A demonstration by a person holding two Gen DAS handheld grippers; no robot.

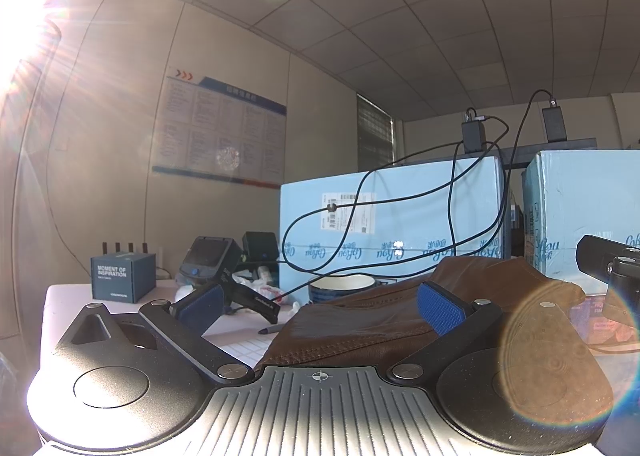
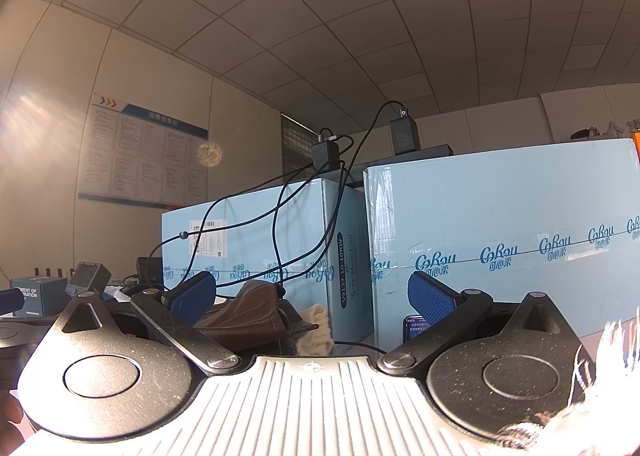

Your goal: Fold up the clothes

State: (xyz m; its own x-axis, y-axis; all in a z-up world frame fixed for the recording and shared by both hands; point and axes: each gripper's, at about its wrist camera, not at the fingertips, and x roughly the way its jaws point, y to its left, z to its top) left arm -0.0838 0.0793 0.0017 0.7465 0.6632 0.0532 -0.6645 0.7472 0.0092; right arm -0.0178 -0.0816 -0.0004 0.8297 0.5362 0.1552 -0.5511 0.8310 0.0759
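Left wrist view shows my left gripper (image 1: 320,306) spread wide, empty, with the brown leather garment (image 1: 372,320) heaped on the table (image 1: 64,304) just ahead between the fingers. My right gripper (image 2: 312,296) also gapes, gripping nothing. I judge I should take one edge low and pinch a single layer. Beside the garment, a bowl (image 1: 342,286); contents hidden.

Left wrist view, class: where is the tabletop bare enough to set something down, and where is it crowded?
Bare: the white tabletop between the brown leather garment and the dark blue box. Crowded: further back, the handheld device, bowl, cables and light blue cartons.
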